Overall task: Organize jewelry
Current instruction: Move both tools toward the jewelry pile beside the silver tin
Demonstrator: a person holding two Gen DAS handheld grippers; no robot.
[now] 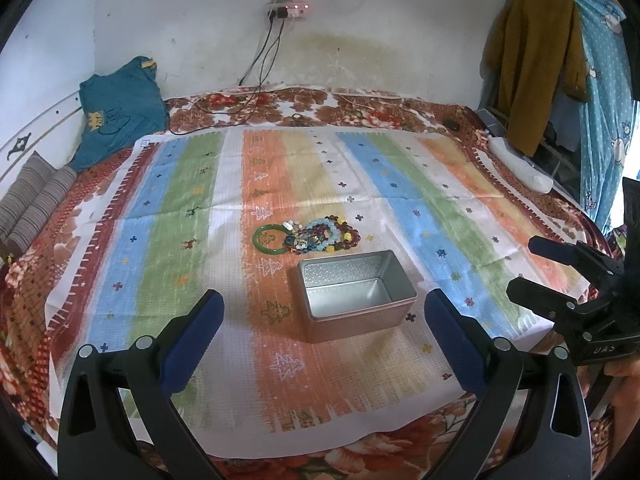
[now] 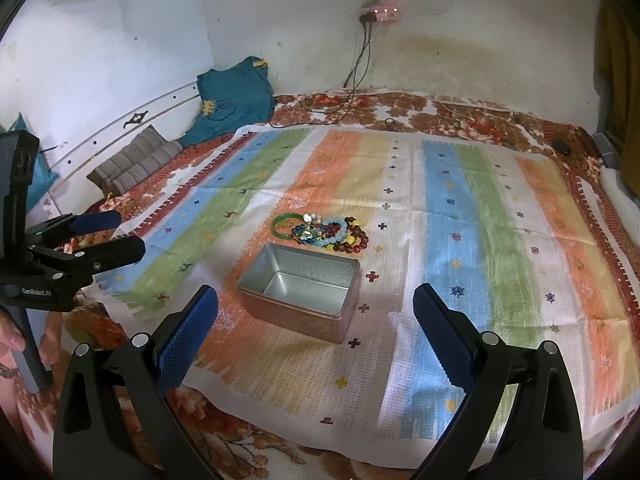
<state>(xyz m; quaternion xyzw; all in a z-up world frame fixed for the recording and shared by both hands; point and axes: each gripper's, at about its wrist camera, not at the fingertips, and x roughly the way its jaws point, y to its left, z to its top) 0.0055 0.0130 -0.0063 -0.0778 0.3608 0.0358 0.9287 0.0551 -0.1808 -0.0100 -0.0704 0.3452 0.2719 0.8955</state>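
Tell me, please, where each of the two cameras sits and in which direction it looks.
Left wrist view: sits on the left gripper, looks forward and down over the bed at the metal tin; its own open fingers show, and the right gripper at the right edge.
Right wrist view: sits on the right gripper, looks at the same tin from further right; its own open fingers show, with the left gripper and a hand at the left edge.
Shared: tin, bracelet pile, striped cloth, wall socket.

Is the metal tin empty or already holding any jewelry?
Empty. The open metal tin shows only its bare floor in both views; the bracelets and green bangle lie on the cloth beside it.
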